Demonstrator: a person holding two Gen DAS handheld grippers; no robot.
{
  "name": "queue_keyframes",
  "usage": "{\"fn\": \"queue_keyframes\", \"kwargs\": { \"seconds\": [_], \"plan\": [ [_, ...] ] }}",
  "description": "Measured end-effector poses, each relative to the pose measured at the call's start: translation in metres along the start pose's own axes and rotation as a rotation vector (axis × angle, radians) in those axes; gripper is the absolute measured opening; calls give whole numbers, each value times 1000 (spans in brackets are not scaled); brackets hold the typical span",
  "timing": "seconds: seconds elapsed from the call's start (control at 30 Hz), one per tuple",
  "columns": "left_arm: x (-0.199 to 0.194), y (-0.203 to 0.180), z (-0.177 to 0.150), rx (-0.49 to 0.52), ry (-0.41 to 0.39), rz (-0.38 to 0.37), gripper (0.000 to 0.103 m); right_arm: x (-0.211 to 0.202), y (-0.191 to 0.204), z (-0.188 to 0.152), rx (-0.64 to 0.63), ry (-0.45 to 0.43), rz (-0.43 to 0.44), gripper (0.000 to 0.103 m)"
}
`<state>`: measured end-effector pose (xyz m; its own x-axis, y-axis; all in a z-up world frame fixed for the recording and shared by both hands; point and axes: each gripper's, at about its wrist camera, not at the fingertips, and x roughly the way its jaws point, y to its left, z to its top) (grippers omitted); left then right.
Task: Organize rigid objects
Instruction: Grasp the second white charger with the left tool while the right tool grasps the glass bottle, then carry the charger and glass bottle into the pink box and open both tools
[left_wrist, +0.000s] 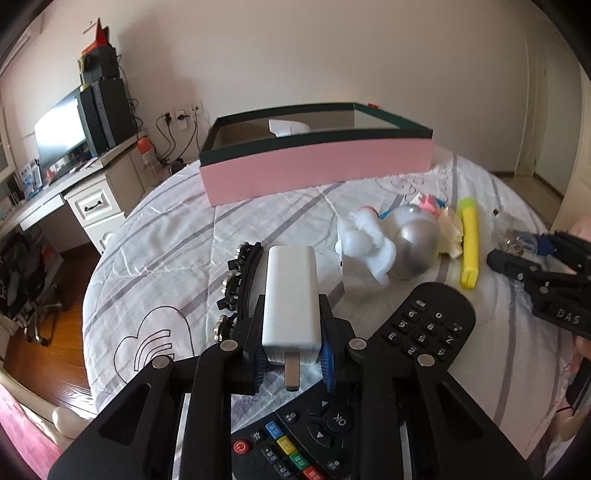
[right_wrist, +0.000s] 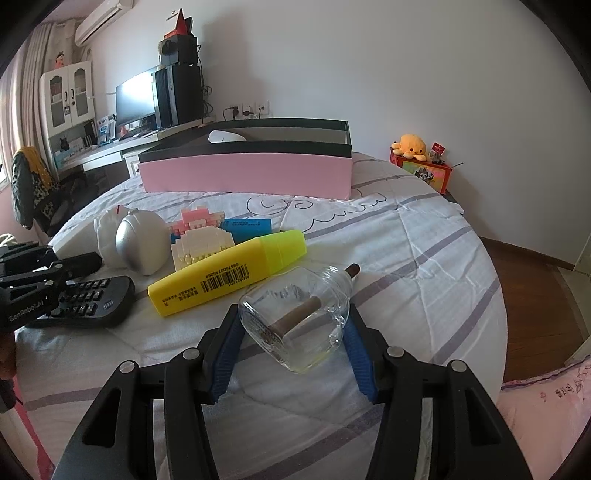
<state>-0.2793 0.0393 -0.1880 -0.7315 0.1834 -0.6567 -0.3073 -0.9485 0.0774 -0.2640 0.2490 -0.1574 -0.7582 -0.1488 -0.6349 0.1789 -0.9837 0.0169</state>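
My left gripper (left_wrist: 291, 328) is shut on a white charger plug (left_wrist: 290, 299) and holds it above a black remote control (left_wrist: 424, 328). My right gripper (right_wrist: 293, 325) is shut on a clear glass bottle (right_wrist: 295, 321) with a brown wick, just above the bedspread. A pink box with a dark rim (left_wrist: 314, 170) stands at the back of the bed; it also shows in the right wrist view (right_wrist: 247, 173). A white object lies inside it.
On the bed lie a yellow highlighter (right_wrist: 229, 273), a silver-and-white toy (right_wrist: 142, 245), a brick-built figure (right_wrist: 201, 236), a blue box (right_wrist: 245, 225) and a black hair clip (left_wrist: 236, 291). A desk with a monitor (left_wrist: 61, 138) stands left. A red box with a plush (right_wrist: 421, 166) sits right.
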Motion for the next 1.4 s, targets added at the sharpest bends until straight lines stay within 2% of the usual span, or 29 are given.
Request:
{"fn": "queue_keyframes", "kwargs": {
  "seconds": [0.2, 0.37, 0.5, 0.83, 0.97, 1.1, 1.27, 1.4],
  "plan": [
    [-18, 7, 6, -1, -37, -7, 23, -6, 5, 5, 10, 0, 21, 54],
    [-30, 13, 11, -6, -66, 3, 23, -22, 18, 15, -20, -34, 38, 54],
    [-38, 20, 11, -33, -84, -23, 23, -31, 26, 24, -40, -50, 50, 54],
    [-38, 25, -4, -53, -64, -59, 23, -35, 38, 22, -53, -40, 77, 54],
    [-31, 20, -5, -35, -45, -47, 23, -35, 39, 21, -50, -35, 83, 54],
    [-33, 21, 0, -39, -67, -30, 23, -40, 38, 23, -51, -49, 83, 54],
    [-54, 28, 16, -67, -142, 12, 23, -49, 36, 31, -52, -81, 86, 54],
    [-75, 30, 27, -63, -205, 76, 23, -59, 39, 42, -65, -117, 85, 54]
  ]
}}
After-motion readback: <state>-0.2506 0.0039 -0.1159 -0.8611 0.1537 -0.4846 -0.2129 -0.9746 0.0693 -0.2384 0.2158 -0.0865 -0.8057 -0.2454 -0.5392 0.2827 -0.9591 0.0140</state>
